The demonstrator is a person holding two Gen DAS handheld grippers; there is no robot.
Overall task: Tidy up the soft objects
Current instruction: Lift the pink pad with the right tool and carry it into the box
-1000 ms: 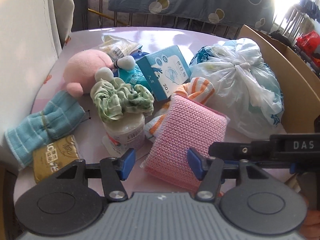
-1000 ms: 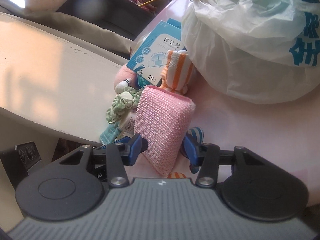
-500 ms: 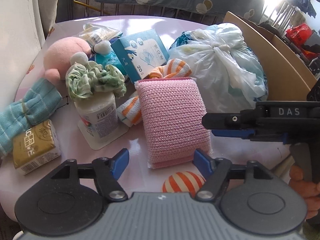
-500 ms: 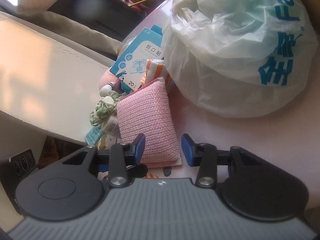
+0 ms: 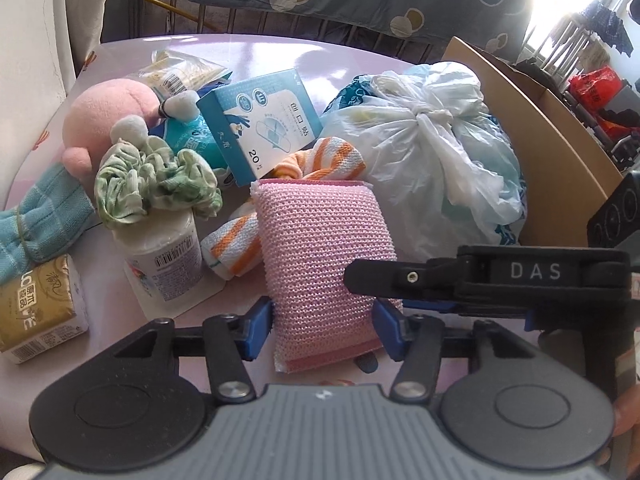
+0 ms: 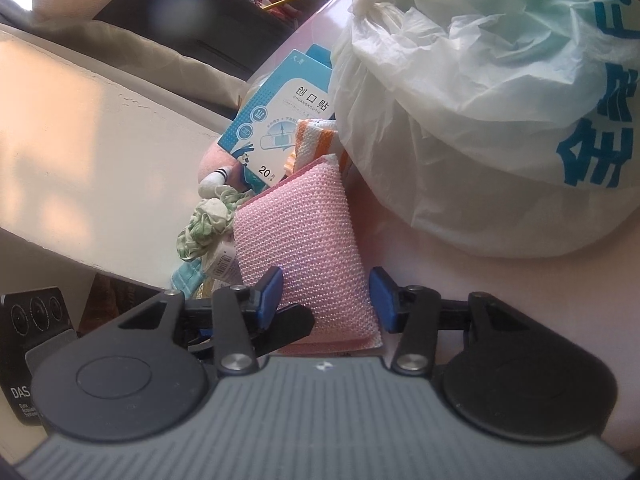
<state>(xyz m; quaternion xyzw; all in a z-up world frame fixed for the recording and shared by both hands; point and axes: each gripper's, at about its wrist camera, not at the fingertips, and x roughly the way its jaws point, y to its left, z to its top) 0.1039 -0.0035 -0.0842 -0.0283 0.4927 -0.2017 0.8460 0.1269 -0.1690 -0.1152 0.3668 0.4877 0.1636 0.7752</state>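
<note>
A pink knitted sponge (image 5: 324, 264) lies tilted on the pink table (image 5: 240, 52), its far end resting on an orange-striped cloth (image 5: 332, 156). My left gripper (image 5: 324, 330) straddles the sponge's near end. Its jaws are closing and both blue pads touch the sponge's sides. A finger (image 5: 380, 278) of my right gripper reaches in from the right over the sponge's edge. In the right wrist view the sponge (image 6: 300, 240) sits between the pads of my right gripper (image 6: 326, 296), whose jaws are opening while the pads stay against it. A dark left finger (image 6: 292, 322) shows there.
A tied plastic bag (image 5: 432, 152) fills the right, with a cardboard box wall (image 5: 540, 140) behind it. To the left are a blue plaster box (image 5: 264, 120), a green scrunchie (image 5: 156, 184) on a white jar (image 5: 164, 252), a pink plush (image 5: 108, 112), a teal towel (image 5: 44, 220) and a tissue pack (image 5: 36, 308).
The right gripper brought the sponge down from upright to lying on the table. The left gripper moved in over its near end, widened, then narrowed onto it.
</note>
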